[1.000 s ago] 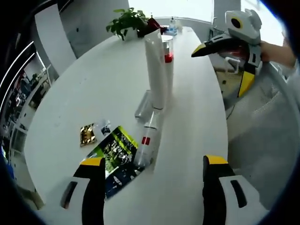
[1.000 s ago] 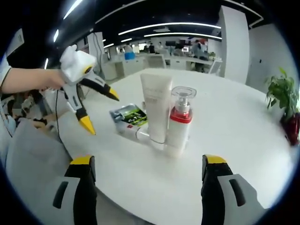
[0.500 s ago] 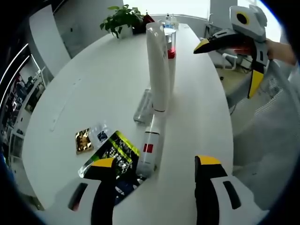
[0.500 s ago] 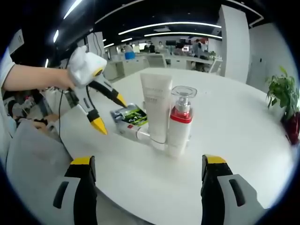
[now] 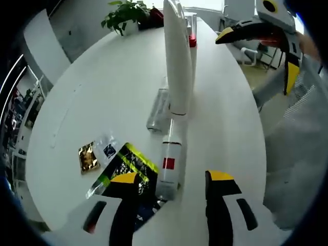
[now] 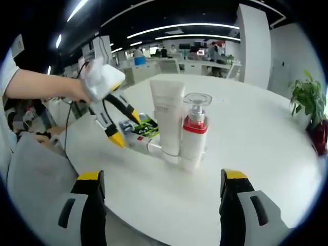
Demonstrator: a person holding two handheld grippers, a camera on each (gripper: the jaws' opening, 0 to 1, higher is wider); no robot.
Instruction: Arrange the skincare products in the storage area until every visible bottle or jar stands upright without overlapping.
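So the fallen bottle [image 5: 169,166] is lying flat on the worktop [image 5: 102,87], just ahead of the left gripper [image 5: 170,188], with its long axis pointing straight away from the fingers toward the upright tube [image 5: 177,56]. Left fingers are spread, nothing held. The right gripper [image 6: 161,192] is further off, also spread and empty, so the left looks better placed.

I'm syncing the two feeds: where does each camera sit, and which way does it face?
Left gripper view: rides the left gripper, facing down at the lying bottle and upright white tube; own jaws open.
Right gripper view: rides the right gripper, facing across the table; a forearm shows.
Shared: tube, pump bottle, each other's gripper.
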